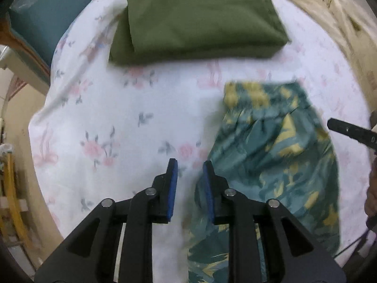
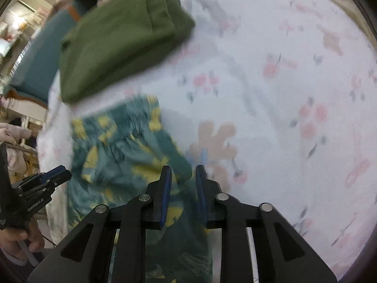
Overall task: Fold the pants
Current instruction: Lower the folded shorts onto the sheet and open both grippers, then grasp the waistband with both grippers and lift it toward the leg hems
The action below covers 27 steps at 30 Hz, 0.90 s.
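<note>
A: Pants on bed, long axis toward the near edge?
B: Yes. Left claw parted, empty, at their left edge; right claw parted over the cloth (grip unclear).

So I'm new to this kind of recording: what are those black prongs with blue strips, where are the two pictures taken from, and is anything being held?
The prongs are handheld grippers, one in each of a person's hands; there is no robot arm. Each carries a fisheye camera looking along its two fingers, so one picture comes from the left gripper and the other from the right gripper. The blue strips are the finger pads. Both look down at a bed with a floral sheet. On it lie teal and yellow patterned pants, spread loosely, and beyond them a folded green garment. Both grippers are open and hold nothing; each hangs near an edge of the patterned pants. The pictures are blurred, so contact with the cloth cannot be judged.
</note>
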Each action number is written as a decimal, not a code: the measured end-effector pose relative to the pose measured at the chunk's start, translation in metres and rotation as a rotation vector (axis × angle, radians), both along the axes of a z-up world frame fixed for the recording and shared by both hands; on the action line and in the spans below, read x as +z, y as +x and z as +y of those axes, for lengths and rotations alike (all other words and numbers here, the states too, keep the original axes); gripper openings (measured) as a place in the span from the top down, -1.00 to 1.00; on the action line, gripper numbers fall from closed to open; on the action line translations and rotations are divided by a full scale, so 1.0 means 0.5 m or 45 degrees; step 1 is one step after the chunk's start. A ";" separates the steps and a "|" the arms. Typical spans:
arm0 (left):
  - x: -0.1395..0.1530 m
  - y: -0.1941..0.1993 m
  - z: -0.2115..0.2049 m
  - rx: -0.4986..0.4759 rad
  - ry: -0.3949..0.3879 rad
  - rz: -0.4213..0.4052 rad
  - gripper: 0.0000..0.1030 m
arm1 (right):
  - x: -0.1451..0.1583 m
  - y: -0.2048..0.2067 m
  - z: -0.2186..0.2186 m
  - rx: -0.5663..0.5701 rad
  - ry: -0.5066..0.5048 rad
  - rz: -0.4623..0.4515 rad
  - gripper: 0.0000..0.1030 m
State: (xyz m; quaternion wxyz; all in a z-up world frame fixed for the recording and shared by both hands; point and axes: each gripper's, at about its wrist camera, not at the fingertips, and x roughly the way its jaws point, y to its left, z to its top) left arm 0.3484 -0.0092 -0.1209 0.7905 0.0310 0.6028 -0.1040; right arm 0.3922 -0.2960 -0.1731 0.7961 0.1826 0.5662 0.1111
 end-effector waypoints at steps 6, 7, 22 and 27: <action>0.020 0.045 0.007 0.009 -0.237 -0.048 -0.43 | 0.047 0.055 -0.013 0.065 0.070 -0.088 -0.31; 0.007 0.056 -0.003 0.001 -0.248 -0.018 -0.43 | 0.038 0.073 -0.010 0.088 0.058 -0.060 -0.31; -0.101 0.143 -0.075 -0.299 -0.390 0.226 0.53 | -0.077 0.151 0.076 0.349 0.080 0.120 0.48; -0.061 0.149 -0.083 -0.397 -0.347 0.158 0.75 | -0.021 0.162 0.086 0.426 0.019 0.029 0.61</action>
